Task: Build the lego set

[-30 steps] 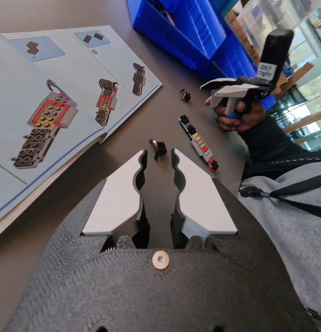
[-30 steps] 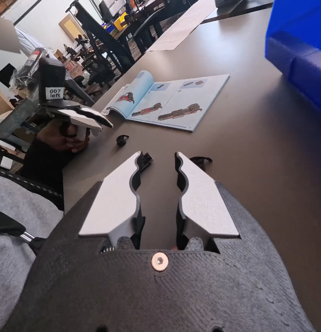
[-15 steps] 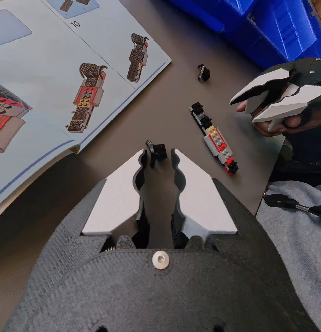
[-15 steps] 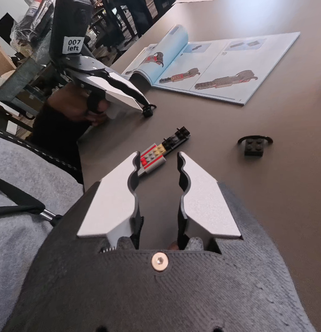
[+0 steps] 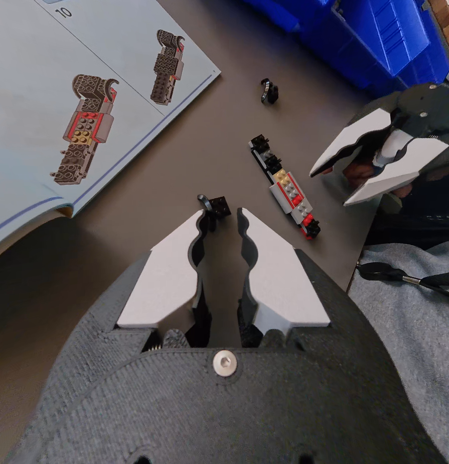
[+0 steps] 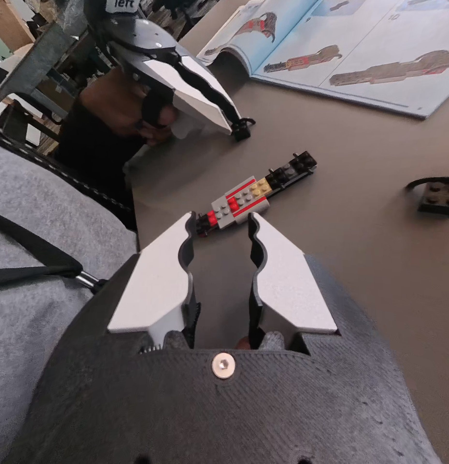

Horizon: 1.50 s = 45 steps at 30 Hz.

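Dark, matte tabletop (image 5: 218, 130) carries everything, with an office of chairs and desks blurred behind.

Near the table's edge lies the build (image 6: 253, 193), a long, narrow strip of studded plates: black at both ends, grey and red in the middle, one tan plate. It is framed just ahead of the right gripper (image 6: 219, 217), whose jaws are spread and hold nothing.

A small black arch brick (image 5: 217, 207) sits at the tips of the left gripper (image 5: 219, 213), also spread and empty; its left tip is seen touching or nearly touching the piece, which of the two cannot be told. A second arch piece (image 5: 268, 91) lies farther off, near the blue bins (image 5: 369, 37). An open booklet (image 5: 67, 75) of glossy pale-blue pages lies to the left.

Risks are judged as follows. The arch brick is small, hard and smooth, so it may be flicked away or tipped if the wavy-edged jaws close off-centre. The build, being thin and loosely stacked, may be bent or split by a squeeze across its length, or nudged off the nearby table edge.
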Available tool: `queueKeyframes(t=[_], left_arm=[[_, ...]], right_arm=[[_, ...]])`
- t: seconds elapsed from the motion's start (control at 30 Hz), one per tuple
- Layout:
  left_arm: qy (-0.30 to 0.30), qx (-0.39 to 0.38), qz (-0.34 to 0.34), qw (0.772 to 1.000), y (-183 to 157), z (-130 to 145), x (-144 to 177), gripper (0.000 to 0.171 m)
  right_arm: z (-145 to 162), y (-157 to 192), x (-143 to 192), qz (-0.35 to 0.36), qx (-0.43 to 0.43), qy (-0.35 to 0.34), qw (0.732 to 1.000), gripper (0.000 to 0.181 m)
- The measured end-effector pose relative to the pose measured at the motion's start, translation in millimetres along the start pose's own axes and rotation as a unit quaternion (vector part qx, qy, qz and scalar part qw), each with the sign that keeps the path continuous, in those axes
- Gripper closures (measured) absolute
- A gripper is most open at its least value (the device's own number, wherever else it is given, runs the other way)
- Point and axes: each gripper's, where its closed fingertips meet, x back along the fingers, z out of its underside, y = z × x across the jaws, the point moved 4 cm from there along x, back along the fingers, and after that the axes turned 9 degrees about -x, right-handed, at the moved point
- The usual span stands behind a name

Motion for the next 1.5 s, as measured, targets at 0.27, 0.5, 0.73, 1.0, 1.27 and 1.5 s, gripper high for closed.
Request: queueKeyframes(t=[0.27, 0.5, 0.73, 1.0, 1.27, 1.5], left_arm=[[0.003, -0.006, 0.000, 1.000, -3.4, -0.7, -3.5, 0.152], [-0.001, -0.007, 0.004, 1.000, -3.9, -1.4, -2.8, 0.153], [-0.004, -0.011, 0.015, 1.000, -9.7, 0.8, -0.7, 0.154], [0.004, -0.015, -0.004, 1.000, -6.9, 0.4, -3.5, 0.151], [0.012, -0.024, -0.011, 1.000, -8.5, -2.2, -10.2, 0.154], [-0.001, -0.021, 0.002, 1.000, -9.8, -7.2, -12.0, 0.163]], right_arm=[[14.0, 27.4, -23.4, -0.029, -0.054, 0.024, 0.998, 0.142], [8.8, 35.7, -40.0, -0.025, -0.036, 0.027, 0.999, 0.140], [13.5, 27.6, -25.0, 0.012, 0.032, 0.044, 0.998, 0.139], [26.2, 16.8, -9.8, 0.061, 0.094, 0.079, 0.991, 0.146], [23.5, 23.2, -28.5, 0.072, 0.107, 0.078, 0.989, 0.173], [10.4, 18.4, -38.9, 0.096, 0.126, 0.063, 0.985, 0.176]])
